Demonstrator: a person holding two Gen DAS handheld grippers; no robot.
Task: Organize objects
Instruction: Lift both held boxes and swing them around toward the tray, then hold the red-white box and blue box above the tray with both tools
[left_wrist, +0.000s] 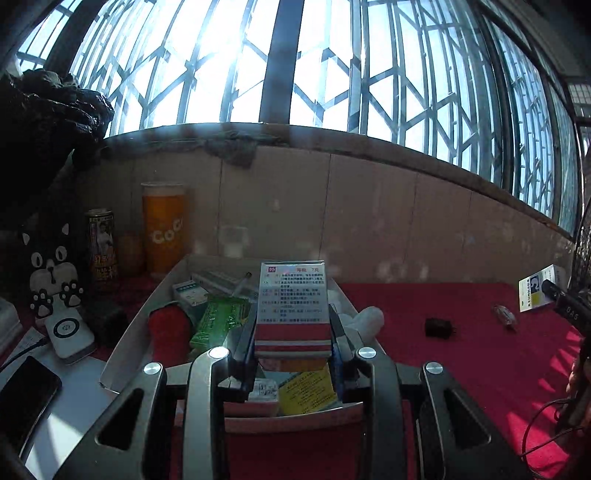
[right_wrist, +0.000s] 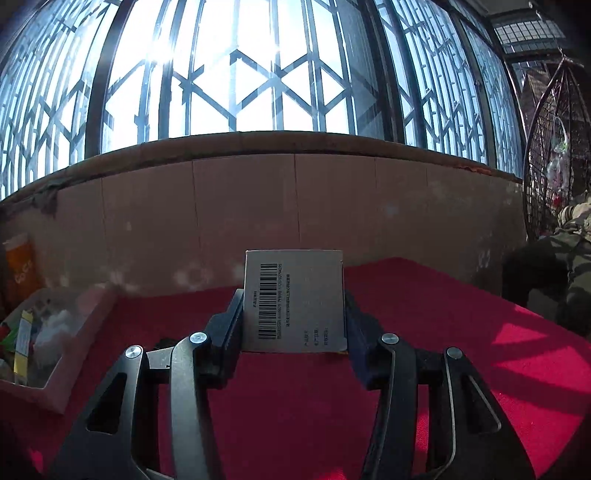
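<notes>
Between the fingers of the left gripper (left_wrist: 293, 325) sits a red-and-white box (left_wrist: 293, 306), clamped upright on both sides and held above the open tray (left_wrist: 125, 339). Under it the tray holds a green box (left_wrist: 218, 317), a yellow leaflet (left_wrist: 306, 387) and a red roll (left_wrist: 170, 328). Beside the tray stand an orange cup (left_wrist: 162, 229) and a can (left_wrist: 102, 247). Over on the red cloth (right_wrist: 424, 302), the right gripper (right_wrist: 293, 306) pinches a grey barcode box (right_wrist: 295, 299), held upright above the cloth, with the tray off to its left.
</notes>
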